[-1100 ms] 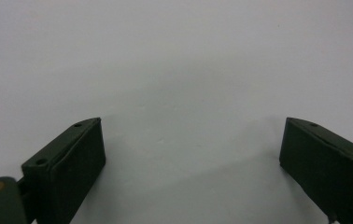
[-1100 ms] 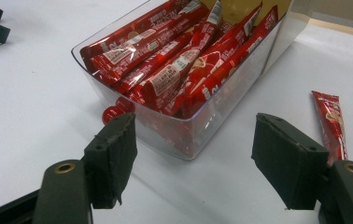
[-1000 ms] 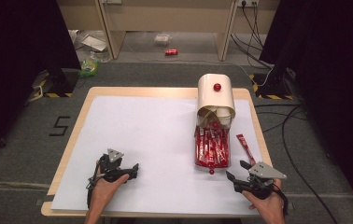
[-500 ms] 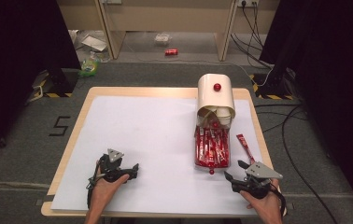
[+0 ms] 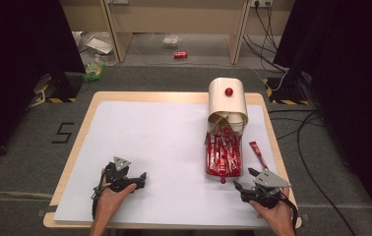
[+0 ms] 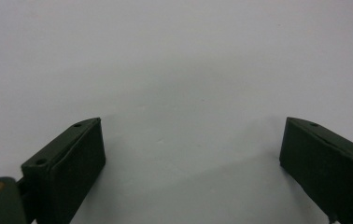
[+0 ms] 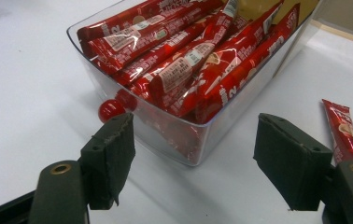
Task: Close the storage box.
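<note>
Right gripper (image 7: 193, 154), fingers wide and just opening, empty, faces the drawer (image 7: 198, 135) of sachets (image 7: 184, 70) at 12 o'clock. Next: probably grabbing its red knob (image 7: 109, 110). Left gripper (image 6: 191, 158) rests wide open too.

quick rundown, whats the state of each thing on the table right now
clear drawer: pulled out of its box, full of red packets
cream box: standing at the far end of the drawer, open in front
loose red packet: lying flat on the table, right of the drawer
left hand-held gripper: open, empty
right hand-held gripper: open, empty, facing the drawer
</note>
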Demonstrator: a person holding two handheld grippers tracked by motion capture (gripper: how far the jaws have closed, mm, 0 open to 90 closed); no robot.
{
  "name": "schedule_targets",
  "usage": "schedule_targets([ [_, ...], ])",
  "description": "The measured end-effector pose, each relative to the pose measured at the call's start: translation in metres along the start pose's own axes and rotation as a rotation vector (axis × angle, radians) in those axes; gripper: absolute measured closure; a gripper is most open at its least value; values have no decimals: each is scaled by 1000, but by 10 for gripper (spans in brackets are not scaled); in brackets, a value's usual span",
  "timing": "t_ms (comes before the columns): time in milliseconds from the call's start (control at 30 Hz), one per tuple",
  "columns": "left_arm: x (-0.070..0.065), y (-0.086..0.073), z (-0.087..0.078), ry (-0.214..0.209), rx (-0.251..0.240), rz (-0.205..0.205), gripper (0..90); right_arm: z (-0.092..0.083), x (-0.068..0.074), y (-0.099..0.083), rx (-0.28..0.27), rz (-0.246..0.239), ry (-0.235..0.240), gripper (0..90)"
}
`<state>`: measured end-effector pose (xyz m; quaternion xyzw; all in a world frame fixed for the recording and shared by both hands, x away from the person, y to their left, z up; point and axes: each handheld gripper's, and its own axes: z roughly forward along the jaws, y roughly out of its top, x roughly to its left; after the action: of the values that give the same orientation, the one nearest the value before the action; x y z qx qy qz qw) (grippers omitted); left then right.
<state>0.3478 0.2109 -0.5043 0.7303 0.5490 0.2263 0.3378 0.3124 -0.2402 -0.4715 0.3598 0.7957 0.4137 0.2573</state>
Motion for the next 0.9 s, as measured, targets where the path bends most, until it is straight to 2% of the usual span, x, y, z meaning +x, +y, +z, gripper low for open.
schedule_targets([
  [467,0,0,0,-1,0,-1,62,12,1,4,13,-12,-4,291],
  [633,0,0,0,-1,0,-1,62,18,0,7,51,-34,5,268],
  [733,0,0,0,0,0,0,61,20,3,8,52,-53,5,276],
  [900,0,0,0,0,1,0,61,21,2,9,62,-47,8,275],
])
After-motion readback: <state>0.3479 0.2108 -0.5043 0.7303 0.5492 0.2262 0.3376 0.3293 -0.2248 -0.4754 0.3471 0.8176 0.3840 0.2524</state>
